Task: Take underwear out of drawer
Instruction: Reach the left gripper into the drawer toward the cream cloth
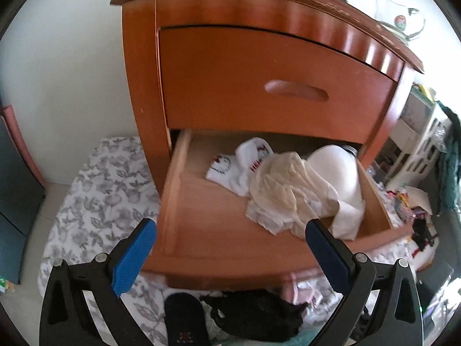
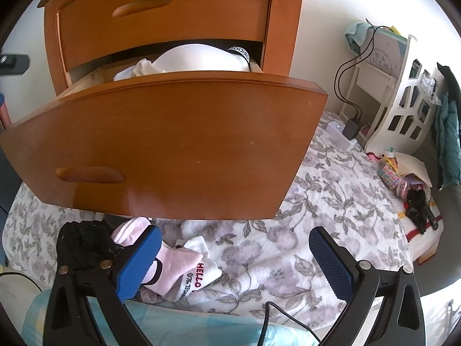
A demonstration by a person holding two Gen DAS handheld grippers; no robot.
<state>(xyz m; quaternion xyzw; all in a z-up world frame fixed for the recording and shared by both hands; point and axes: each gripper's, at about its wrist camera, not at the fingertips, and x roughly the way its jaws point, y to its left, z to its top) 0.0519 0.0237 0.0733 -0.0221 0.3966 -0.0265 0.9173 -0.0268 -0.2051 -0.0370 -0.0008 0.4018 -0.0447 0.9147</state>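
The lower drawer (image 1: 173,201) of an orange wooden nightstand is pulled out. Inside lie white printed socks (image 1: 239,167), a crumpled cream garment (image 1: 288,193) and a white padded bra (image 1: 340,167). My left gripper (image 1: 230,239) hovers open just above the drawer's front edge, nothing between its blue pads. In the right wrist view the drawer front (image 2: 173,144) fills the middle, with the white bra (image 2: 201,60) peeking over it. My right gripper (image 2: 234,245) is open and empty, low in front of the drawer over the floral cloth.
A grey floral cloth (image 2: 331,201) covers the floor. On it lie a black lace garment (image 2: 83,245), pink and white socks (image 2: 175,262) and a dark slipper (image 1: 184,320). A white shelf unit (image 2: 403,109) with cables and a charger stands at right. The upper drawer (image 1: 259,86) is closed.
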